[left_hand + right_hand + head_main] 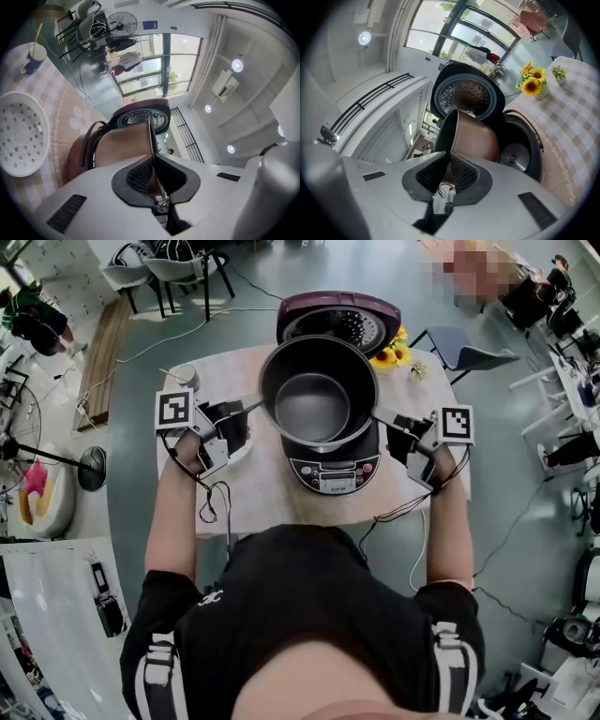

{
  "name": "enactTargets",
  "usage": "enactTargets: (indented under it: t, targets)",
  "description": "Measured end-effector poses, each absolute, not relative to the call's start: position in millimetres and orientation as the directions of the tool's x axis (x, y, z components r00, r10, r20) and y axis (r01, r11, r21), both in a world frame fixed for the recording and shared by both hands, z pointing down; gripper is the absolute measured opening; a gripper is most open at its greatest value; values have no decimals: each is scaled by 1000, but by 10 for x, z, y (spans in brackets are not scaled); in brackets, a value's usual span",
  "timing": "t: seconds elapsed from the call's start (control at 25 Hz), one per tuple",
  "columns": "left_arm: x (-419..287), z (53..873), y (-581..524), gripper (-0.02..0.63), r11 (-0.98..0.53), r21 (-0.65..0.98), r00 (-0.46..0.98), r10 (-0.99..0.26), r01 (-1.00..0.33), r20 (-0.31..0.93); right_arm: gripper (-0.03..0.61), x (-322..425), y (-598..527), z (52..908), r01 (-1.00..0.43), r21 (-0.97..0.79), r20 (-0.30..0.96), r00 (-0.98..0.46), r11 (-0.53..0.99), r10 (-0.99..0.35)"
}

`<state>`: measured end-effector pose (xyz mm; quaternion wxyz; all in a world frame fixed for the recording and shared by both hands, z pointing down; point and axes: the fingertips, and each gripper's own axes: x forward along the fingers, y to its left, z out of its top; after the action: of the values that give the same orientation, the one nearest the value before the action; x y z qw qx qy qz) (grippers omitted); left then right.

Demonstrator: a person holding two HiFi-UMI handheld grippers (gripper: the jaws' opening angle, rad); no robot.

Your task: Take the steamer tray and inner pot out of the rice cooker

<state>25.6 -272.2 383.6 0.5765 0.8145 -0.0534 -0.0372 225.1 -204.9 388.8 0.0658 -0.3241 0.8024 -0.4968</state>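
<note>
Above the open dark-red rice cooker (333, 467): round dark metal inner pot (319, 395) hangs | left gripper (151, 171), right gripper (449, 169) clamped on its rim | white perforated steamer tray (21, 133) out, far left | remaining: put pot down.

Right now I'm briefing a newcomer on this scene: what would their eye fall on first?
The dark inner pot held over the open rice cooker at the middle of the table, its rim pinched on either side by the left gripper and right gripper. Next, the white perforated steamer tray lying on the table to its left, and yellow sunflowers behind the cooker.
</note>
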Motion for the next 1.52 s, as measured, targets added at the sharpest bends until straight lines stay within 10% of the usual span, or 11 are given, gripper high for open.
enactTargets:
  t: [1.52]
  targets:
    - [-3462, 4828, -1887, 15, -134, 959, 734, -672, -251, 98, 32, -1508, -2302, 4819, -171, -866, 190, -982, 471, -7]
